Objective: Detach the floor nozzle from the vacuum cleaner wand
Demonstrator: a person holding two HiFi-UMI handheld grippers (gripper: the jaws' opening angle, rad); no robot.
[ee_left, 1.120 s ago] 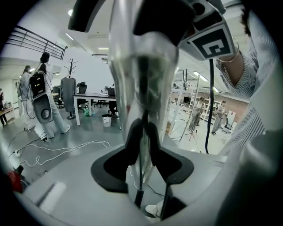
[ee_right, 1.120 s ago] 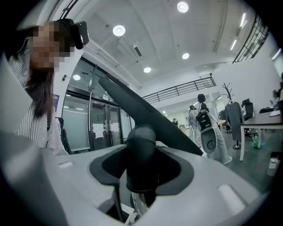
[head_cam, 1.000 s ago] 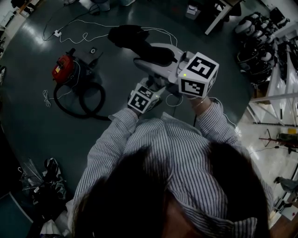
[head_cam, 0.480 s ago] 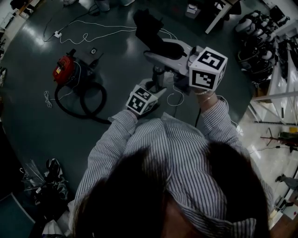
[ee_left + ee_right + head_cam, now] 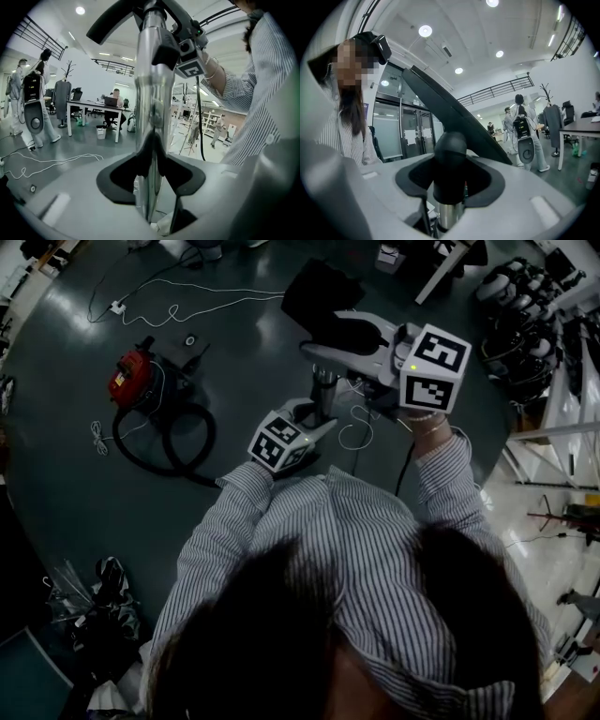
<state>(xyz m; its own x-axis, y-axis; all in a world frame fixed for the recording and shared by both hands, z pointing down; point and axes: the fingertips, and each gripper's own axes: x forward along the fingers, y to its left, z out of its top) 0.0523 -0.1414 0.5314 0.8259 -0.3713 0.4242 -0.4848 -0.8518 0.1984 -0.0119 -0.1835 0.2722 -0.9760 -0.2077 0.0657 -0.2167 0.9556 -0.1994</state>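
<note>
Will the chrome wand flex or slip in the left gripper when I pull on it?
Probably stiff: the chrome wand runs straight through the left gripper. Its polished surface looks slick, so it may twist in the grip.

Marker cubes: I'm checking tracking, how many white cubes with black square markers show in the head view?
2. One white cube sits at centre, beyond the left striped sleeve; the other cube is upper right, above the right wrist. None looks hidden.

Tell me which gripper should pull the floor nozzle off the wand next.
Right. The right gripper is clamped on the black neck of the floor nozzle, so it can likely pull it free. The left gripper grips the chrome wand and suits bracing it.
</note>
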